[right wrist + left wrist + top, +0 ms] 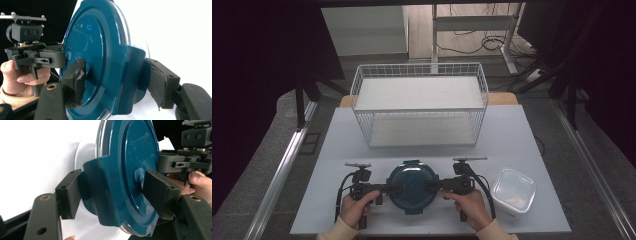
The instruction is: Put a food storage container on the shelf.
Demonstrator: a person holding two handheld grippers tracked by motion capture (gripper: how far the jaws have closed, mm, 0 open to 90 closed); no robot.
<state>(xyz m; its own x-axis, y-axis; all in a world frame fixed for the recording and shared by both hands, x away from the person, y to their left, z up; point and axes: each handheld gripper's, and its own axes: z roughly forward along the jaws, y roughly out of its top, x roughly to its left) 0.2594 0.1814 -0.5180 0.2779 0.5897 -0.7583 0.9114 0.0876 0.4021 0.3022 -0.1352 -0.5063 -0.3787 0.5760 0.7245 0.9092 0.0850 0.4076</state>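
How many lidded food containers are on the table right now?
2. The round container with the blue lid sits at the front centre between both grippers; the square clear container sits at the front right. The wire basket looks empty.

Both grippers, left (393,189) and right (432,185), are built in black with brass-ringed pivots and trailing black cables. Cream ribbed cuffs are worn.

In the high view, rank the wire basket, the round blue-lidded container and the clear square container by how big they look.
1. wire basket, largest by far, though it stands farthest from the camera.
2. round blue-lidded container.
3. clear square container, a little smaller than the round one, at about the same nearness.
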